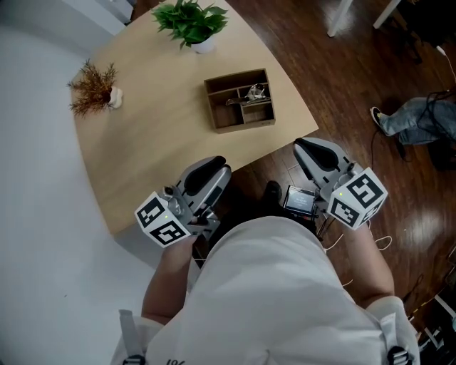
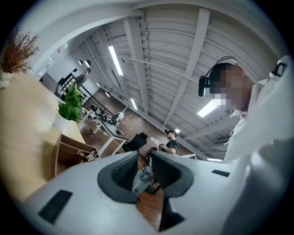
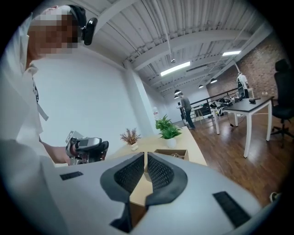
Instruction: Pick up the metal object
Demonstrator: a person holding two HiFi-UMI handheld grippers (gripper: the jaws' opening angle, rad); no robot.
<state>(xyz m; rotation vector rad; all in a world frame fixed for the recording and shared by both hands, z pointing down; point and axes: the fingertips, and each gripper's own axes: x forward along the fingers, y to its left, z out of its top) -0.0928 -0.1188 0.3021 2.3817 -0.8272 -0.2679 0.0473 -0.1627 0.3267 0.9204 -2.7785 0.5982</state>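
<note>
Metal object [image 1: 255, 92] in wooden tray [image 1: 246, 126] on tabletop [image 1: 153, 121]. Left tongs [image 1: 216, 165] slightly parted, right tongs [image 1: 304, 147] closed, both empty, well short. Best: open wide, descend vertically.

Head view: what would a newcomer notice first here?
Two handheld grippers with marker cubes fill the foreground: the left gripper and the right gripper, both empty and held by the table's near edge. Beyond them, on the light wooden table, sits a compartmented wooden tray with the metal object inside. A green potted plant and a dried plant stand farther back.
</note>
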